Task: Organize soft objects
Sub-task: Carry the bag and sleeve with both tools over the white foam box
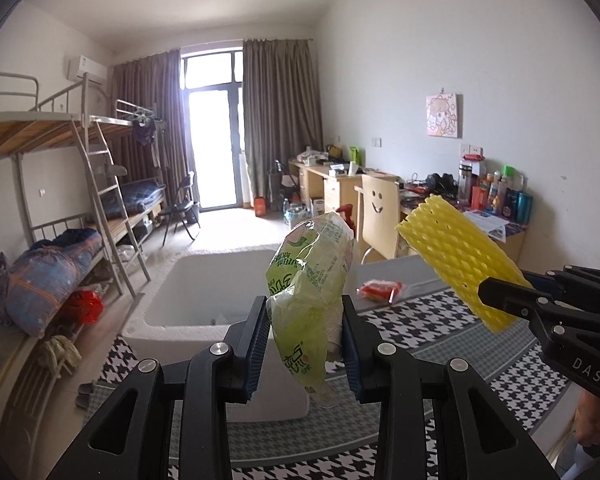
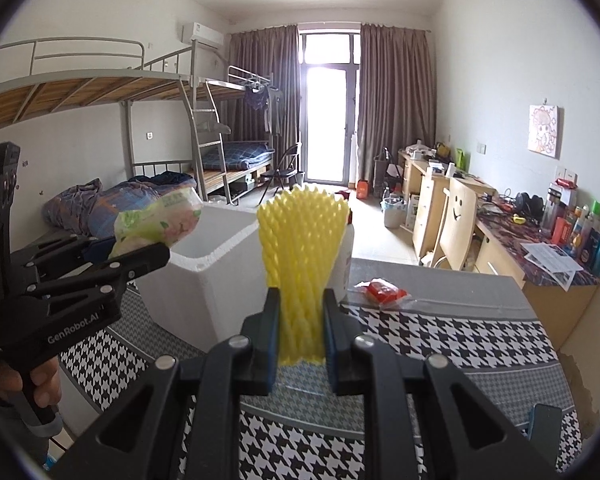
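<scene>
Left wrist view: the left tongs point(image 1: 304, 344) are clenched on a crumpled green-and-white plastic packet of soft tissue point(image 1: 312, 280), which is pinched low on its body and held in the air above the near edge of an open white foam box point(image 1: 188, 276). Its loose wrapper hangs below the pads and crinkles, so it is judged light, yielding and a little slippery; a hold across the padded middle, as shown, is likely safer than one on the thin film ends.

From the right wrist view, the right tongs point(image 2: 300, 320) are seen closed on a yellow foam-mesh fruit sleeve point(image 2: 302, 248), squeezed flat at its lower end while the upper end fans out. It is judged very light and springy, unlikely to be damaged, though it may bend or swing if held only at the tip.

Farther right on the houndstooth-patterned tabletop point(image 2: 440, 332), a small red packet in clear wrap point(image 2: 382, 290) lies untouched, just beyond the box's right side.
</scene>
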A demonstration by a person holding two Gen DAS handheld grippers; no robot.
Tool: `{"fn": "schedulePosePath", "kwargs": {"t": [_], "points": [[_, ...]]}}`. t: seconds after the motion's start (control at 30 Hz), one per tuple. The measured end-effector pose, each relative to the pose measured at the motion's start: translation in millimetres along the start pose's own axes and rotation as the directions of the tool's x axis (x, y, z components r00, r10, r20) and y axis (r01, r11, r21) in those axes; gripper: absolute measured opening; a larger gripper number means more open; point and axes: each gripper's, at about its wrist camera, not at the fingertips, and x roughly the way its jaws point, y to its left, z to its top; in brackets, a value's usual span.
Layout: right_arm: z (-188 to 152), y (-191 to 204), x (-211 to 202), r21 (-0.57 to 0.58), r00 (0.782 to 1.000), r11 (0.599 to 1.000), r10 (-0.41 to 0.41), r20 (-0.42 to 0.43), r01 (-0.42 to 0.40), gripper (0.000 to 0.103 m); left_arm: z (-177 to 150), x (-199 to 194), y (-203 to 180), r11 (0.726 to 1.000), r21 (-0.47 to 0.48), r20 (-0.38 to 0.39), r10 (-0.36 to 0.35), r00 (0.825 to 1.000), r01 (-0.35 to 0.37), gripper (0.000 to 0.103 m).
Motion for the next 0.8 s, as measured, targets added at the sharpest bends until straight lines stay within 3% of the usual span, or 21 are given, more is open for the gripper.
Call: {"fn": "schedulePosePath", "kwargs": {"t": [0.8], "points": [[31, 22, 35, -0.051, 0.998, 0.996, 0.069, -0.008, -0.069, 0.023, 15, 13, 38, 0.993, -0.044, 0.004, 0.110, 0.994, -0.110, 0.035]]}}
